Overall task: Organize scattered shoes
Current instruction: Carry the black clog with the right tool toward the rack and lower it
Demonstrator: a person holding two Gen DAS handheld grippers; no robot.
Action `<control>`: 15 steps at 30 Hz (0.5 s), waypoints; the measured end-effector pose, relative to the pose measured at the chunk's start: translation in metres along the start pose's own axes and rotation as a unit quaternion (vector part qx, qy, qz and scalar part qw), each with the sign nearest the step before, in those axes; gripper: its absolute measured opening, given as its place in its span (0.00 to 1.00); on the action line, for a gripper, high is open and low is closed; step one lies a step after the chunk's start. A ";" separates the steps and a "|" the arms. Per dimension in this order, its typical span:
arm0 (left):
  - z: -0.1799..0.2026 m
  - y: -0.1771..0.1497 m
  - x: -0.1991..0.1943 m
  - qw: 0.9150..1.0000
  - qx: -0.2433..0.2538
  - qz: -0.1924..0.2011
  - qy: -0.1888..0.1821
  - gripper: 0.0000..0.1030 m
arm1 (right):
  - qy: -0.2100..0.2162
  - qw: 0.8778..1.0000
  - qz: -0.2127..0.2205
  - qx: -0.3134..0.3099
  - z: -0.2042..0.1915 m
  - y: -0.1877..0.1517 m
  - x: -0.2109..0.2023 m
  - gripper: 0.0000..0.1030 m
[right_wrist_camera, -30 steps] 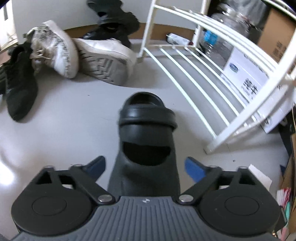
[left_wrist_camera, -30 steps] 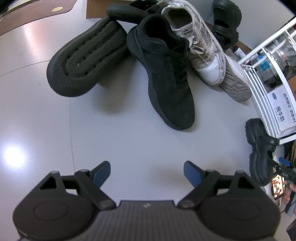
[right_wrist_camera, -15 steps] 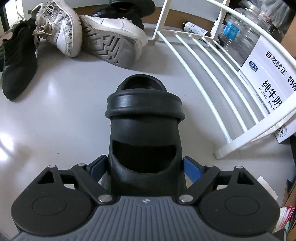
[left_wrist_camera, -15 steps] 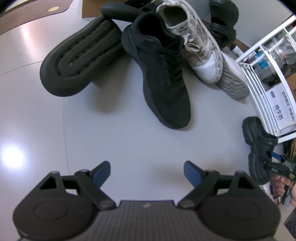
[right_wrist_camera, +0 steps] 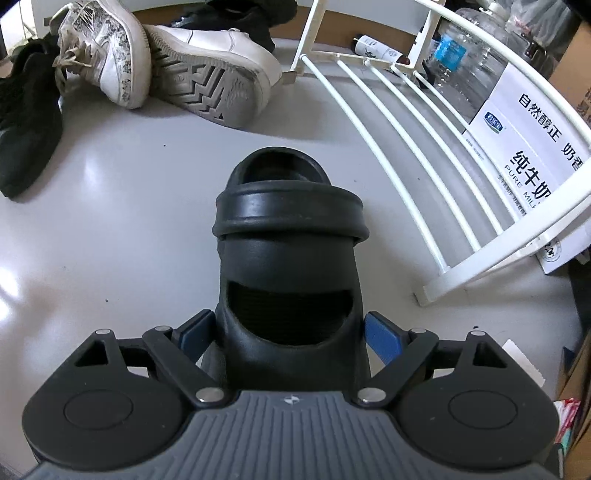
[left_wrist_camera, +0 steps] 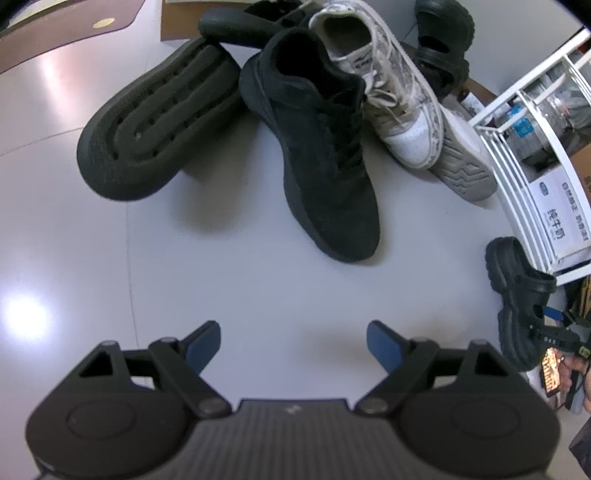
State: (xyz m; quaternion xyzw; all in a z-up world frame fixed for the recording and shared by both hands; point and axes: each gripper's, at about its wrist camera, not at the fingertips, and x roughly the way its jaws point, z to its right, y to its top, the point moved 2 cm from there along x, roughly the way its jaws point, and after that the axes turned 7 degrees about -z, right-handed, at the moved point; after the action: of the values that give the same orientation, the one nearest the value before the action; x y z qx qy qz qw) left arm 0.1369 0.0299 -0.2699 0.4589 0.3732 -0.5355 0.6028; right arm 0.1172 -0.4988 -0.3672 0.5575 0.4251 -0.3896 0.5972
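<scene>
A glossy pale grey floor [left_wrist_camera: 229, 280] throws back ceiling light as bright spots; at the far left a brown mat [left_wrist_camera: 66, 33] lies on it. From the left: a black sneaker tipped over with its ribbed sole [left_wrist_camera: 155, 125] facing up, an upright black suede lace-up sneaker [left_wrist_camera: 325, 155] against it, then a white patterned sneaker [left_wrist_camera: 388, 96] leaning on the black one, its mate on its side showing a grey zigzag sole [right_wrist_camera: 207, 88]. A black clog [left_wrist_camera: 443, 40] sits behind the pile.

The left gripper [left_wrist_camera: 293, 341] hangs above bare floor, blue pads wide apart, grasping nothing. The right gripper [right_wrist_camera: 290, 338] has its blue pads at either flank of a black strapped clog [right_wrist_camera: 291, 236] that stands on the floor; whether they press it cannot be told.

To the right stands a white wire shoe rack [right_wrist_camera: 406, 125]. Behind its bars are a clear water bottle with a blue label [right_wrist_camera: 465, 62], a small dark bottle lying flat [right_wrist_camera: 380, 48], and a white milk carton [right_wrist_camera: 532, 147] printed "自然醇正", "纯牛奶" and "PURE MIL".
</scene>
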 end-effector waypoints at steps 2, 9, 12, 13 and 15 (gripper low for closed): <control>-0.001 0.005 -0.003 1.000 0.002 0.009 0.000 0.85 | 0.000 1.000 0.012 0.010 0.002 0.001 -0.009 0.88; -0.007 0.020 -0.016 0.999 -0.005 0.039 0.006 0.85 | 0.029 0.997 0.053 0.057 0.006 -0.001 -0.041 0.88; -0.008 0.028 -0.021 0.999 -0.003 0.052 0.013 0.86 | 0.046 0.995 0.064 0.054 0.000 -0.001 -0.050 0.88; -0.009 0.031 -0.024 0.998 0.001 0.057 0.016 0.87 | 0.054 0.995 0.069 0.049 -0.004 -0.001 -0.054 0.88; -0.009 0.038 -0.029 0.997 0.005 0.069 0.023 0.87 | 0.062 0.995 0.074 0.026 -0.015 0.002 -0.059 0.88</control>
State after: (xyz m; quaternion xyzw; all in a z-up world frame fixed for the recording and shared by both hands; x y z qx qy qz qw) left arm 0.1703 0.0473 -0.2389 0.4989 0.3517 -0.4837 0.6273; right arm 0.0985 -0.4846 -0.3114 0.6264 0.4084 -0.3196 0.5820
